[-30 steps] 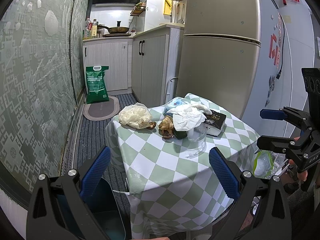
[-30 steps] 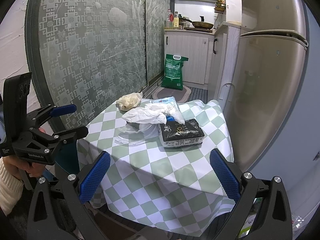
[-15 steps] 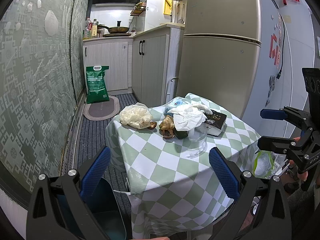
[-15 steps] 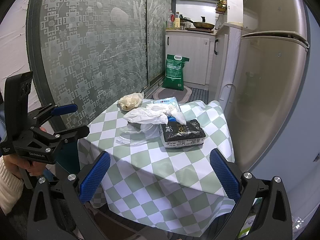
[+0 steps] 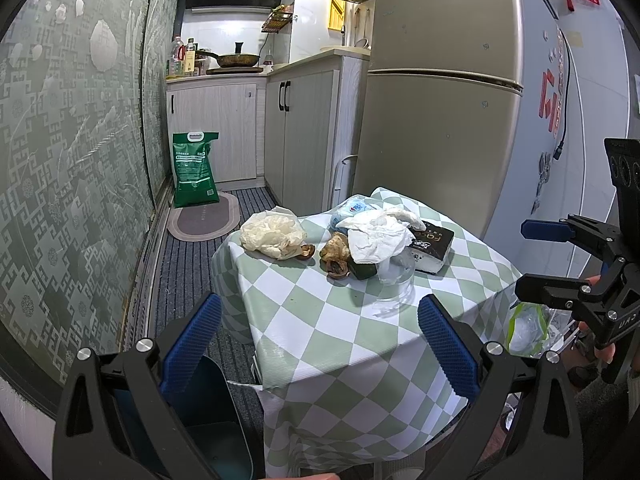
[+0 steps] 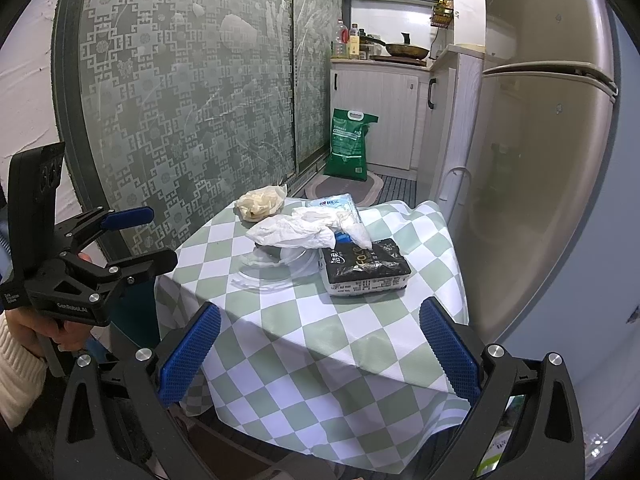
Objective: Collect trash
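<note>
**A:** ok so what's on the table (image 5: 344, 344) with the green-and-white check cloth? both claws are short of it; left gripper (image 5: 320, 328) has its blue pads spread wide with nothing between them; right gripper (image 6: 320, 340) same deal, jaws apart and empty.

**B:** trash is all bunched ahead of both claws, on the far half of the cloth; from the left claw, dead ahead there's a crumpled white tissue (image 5: 376, 236) draped over a clear plastic cup (image 5: 394, 276); just left of that sit brown food scraps (image 5: 336, 258) and a dark green bit touching them; further left is a wadded cream plastic bag (image 5: 272, 234).

**A:** any labels you can read?

**B:** kinda; black-and-white tissue pack (image 6: 364, 270) ahead and slightly right of the right claw has Chinese characters and latin letters, too warped for me to read; behind it a blue-white soft pack (image 6: 334, 202), print too small; the left gripper's body, seen from the right claw's camera, says "GenRobot.AI".

**A:** bin?

**B:** dark teal bin (image 5: 208, 420) right under the left claw, below its left finger, beside the table; fridge (image 5: 436, 100) stands well beyond the table, off to the right; green sack (image 5: 194, 170) on the floor way ahead-left, text unreadable.
</note>
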A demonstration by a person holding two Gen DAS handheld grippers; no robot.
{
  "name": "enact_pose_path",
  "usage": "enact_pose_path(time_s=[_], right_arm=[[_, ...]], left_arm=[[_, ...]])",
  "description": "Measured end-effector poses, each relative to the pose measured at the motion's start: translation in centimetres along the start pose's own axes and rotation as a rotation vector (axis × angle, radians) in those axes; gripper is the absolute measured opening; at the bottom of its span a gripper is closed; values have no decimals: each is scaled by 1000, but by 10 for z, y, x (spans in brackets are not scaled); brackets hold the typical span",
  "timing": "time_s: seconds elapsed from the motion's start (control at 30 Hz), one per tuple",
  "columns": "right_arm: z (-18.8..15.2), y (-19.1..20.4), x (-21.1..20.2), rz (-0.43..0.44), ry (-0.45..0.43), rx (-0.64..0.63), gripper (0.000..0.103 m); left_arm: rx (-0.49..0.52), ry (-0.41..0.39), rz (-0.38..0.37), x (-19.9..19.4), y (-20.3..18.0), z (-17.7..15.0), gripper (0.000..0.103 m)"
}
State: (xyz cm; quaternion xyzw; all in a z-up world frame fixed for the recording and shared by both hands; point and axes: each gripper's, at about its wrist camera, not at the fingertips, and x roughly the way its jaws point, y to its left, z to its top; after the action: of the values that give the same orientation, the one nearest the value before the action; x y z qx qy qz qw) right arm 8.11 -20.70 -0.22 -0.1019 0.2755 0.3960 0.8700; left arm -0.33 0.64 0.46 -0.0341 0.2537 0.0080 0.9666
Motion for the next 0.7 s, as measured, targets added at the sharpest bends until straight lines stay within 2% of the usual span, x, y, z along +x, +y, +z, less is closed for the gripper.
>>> enact_pose_path(time_s=[0.7], right_arm=[[1,-1,-1,-2,-3,1,100]], left_arm=[[-2,0,-1,0,1,0,100]])
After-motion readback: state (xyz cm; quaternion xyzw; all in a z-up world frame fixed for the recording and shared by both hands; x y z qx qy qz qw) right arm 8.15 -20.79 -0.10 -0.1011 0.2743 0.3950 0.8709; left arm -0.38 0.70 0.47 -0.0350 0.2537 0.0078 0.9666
